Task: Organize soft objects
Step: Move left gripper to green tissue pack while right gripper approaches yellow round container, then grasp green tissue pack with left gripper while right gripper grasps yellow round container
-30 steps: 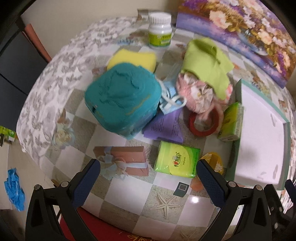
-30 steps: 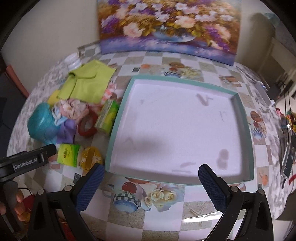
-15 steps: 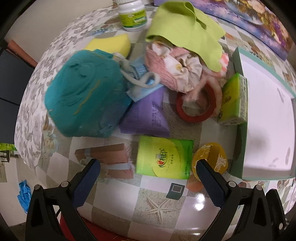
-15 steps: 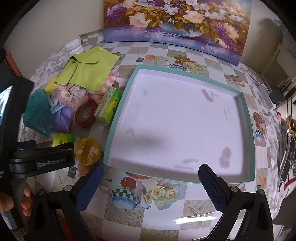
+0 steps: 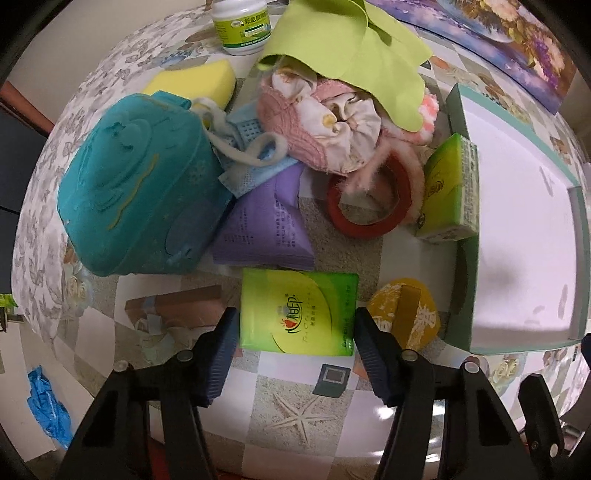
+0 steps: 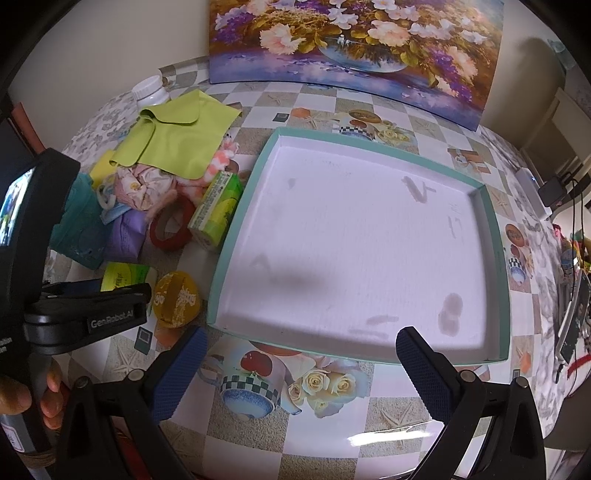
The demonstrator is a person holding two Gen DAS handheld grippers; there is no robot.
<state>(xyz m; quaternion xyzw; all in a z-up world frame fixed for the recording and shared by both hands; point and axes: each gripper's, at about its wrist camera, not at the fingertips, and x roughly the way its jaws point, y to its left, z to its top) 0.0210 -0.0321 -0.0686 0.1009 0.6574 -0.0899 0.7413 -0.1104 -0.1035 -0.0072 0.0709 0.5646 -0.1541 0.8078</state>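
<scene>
A flat green tissue pack [image 5: 299, 312] lies on the table at the near edge of a pile. My left gripper [image 5: 295, 332] is open, with a finger on each side of the pack's near end. The pile holds a teal pouch [image 5: 142, 184], a purple packet [image 5: 264, 232], a pink cloth bundle [image 5: 325, 118], a lime cloth [image 5: 343, 44], a yellow sponge [image 5: 199, 79] and a green box [image 5: 448, 188]. My right gripper [image 6: 299, 363] is open and empty, above the near edge of the empty white tray [image 6: 354, 240].
A red tape ring [image 5: 369, 199] and a yellow round packet [image 5: 404, 314] lie between the pile and the tray [image 5: 524, 221]. A white bottle [image 5: 242, 24] stands at the back. A flower painting [image 6: 354, 48] leans on the wall. The table edge is close below both grippers.
My left gripper has moved forward and down onto the green tissue pack and its fingers have narrowed around it. My right gripper has hardly moved.
</scene>
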